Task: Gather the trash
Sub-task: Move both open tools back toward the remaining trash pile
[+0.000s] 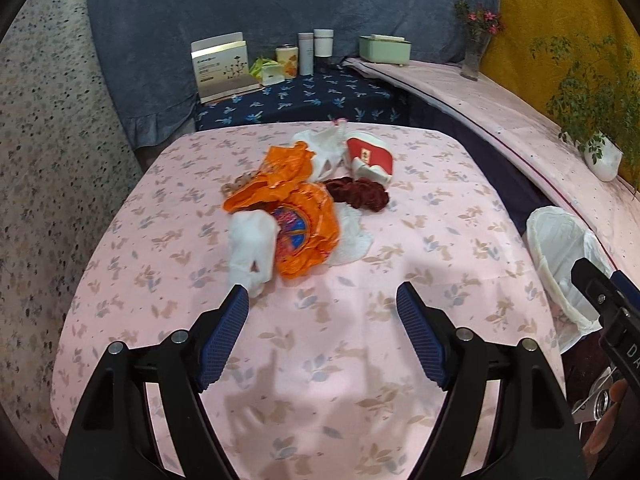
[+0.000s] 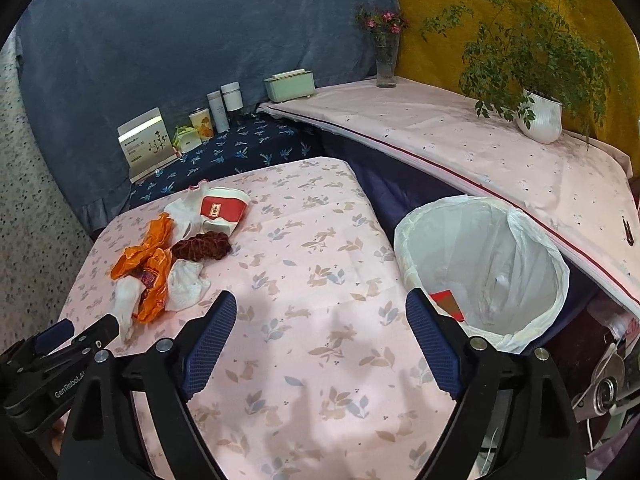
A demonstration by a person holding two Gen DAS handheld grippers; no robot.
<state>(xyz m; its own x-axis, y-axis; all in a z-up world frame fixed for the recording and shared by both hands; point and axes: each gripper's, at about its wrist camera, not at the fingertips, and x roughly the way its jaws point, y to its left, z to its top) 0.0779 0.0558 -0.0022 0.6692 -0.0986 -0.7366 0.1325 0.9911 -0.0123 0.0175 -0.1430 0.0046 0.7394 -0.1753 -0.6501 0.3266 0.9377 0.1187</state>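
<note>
A pile of trash lies on the pink table (image 1: pixel 420 240): a crumpled orange wrapper (image 1: pixel 300 208), a white tissue (image 1: pixel 252 248), a dark red crinkled piece (image 1: pixel 356 194) and a tipped red-and-white paper cup (image 1: pixel 370 156). My left gripper (image 1: pixel 324 300) is open and empty, just short of the tissue. My right gripper (image 2: pixel 320 308) is open and empty over the table's right side, next to the white-lined bin (image 2: pixel 492 248). A red scrap (image 2: pixel 446 304) lies inside the bin. The same pile, with the orange wrapper (image 2: pixel 148 268) and the cup (image 2: pixel 222 210), lies far left of it.
A dark blue floral surface (image 1: pixel 304 100) behind the table holds a box, cans and bottles. A long pink ledge (image 2: pixel 460 148) on the right carries a green box, a flower vase (image 2: pixel 386 60) and a potted plant (image 2: pixel 538 114). The bin (image 1: pixel 560 248) stands off the table's right edge.
</note>
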